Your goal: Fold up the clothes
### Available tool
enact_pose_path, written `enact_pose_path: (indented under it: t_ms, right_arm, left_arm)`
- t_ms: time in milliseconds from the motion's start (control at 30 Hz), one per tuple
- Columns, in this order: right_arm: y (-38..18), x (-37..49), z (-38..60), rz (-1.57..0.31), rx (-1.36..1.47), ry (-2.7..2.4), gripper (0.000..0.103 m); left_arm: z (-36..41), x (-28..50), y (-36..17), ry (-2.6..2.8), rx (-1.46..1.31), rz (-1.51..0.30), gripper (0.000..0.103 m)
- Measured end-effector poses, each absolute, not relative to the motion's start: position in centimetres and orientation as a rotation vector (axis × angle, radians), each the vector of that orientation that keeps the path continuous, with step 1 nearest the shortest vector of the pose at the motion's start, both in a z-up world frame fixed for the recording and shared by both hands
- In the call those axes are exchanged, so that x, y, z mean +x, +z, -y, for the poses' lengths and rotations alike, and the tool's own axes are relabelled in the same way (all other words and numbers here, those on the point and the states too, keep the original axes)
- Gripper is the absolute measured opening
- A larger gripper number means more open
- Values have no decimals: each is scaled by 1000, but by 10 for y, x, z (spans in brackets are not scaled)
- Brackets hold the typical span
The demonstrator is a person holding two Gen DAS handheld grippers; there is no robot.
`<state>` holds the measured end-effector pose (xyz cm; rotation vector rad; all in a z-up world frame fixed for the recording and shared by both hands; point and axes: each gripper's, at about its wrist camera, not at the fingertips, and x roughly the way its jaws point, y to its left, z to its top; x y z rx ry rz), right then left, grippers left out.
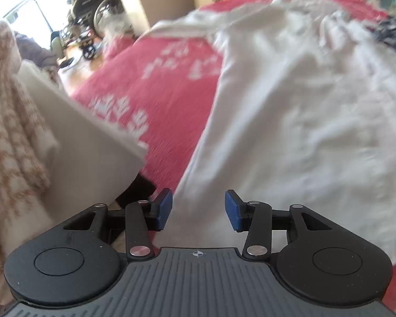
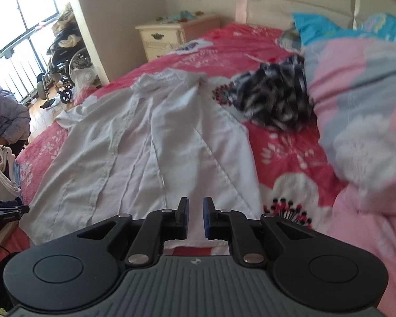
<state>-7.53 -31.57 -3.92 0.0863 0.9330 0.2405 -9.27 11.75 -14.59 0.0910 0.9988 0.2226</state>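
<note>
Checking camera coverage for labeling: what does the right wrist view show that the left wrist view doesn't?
Right wrist only: the black-and-white patterned garment, the pink floral quilt, the blue pillow, the cream nightstand, the headboard, and the right gripper, jaws narrowly apart with nothing between them.

Left wrist only: a folded white cloth at left, and the left gripper, jaws open and empty.

Both: the white shirt spread on the red floral bedspread, and the wheelchair.

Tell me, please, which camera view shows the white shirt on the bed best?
The right wrist view: the white shirt lies spread on the red bedspread, nearly whole, with seams visible. The left wrist view shows only part of it, close and blurred.
</note>
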Motion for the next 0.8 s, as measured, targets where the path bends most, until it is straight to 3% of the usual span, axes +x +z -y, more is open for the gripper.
enact_pose_path:
  t_ms: [100,167,300,433,533,600,633,800]
  right_arm:
    - [-76,-68,324,-1005,201,160,44]
    - [-98,-64,339,-1041,340,92,50]
    - [-140,-53,366,-1070,608,-4,51]
    - [-172,-44,384,-1052,710,-147,52]
    - [-184,-37,386,-1043,747,-129,42]
    - [-187,-39,385,-1047,745,-140,9]
    - [-187,-41,384,-1043,737,-147,3]
    - [-178,-56,392,-981,761,-200,2]
  left_arm:
    - [-90,-92,-128,148,53,-944,49]
    - [-65,-82,-125,61,9,-932,53]
    - [9,-68,-128,-151,136,-905,64]
    - [56,-66,-155,-260,268,-912,64]
    - [59,-65,-171,-263,265,-979,60]
    - [58,-69,-178,-285,258,-1008,60]
    - [57,-72,-181,-287,263,-1019,60]
    - [50,-79,-193,-269,238,-1069,60]
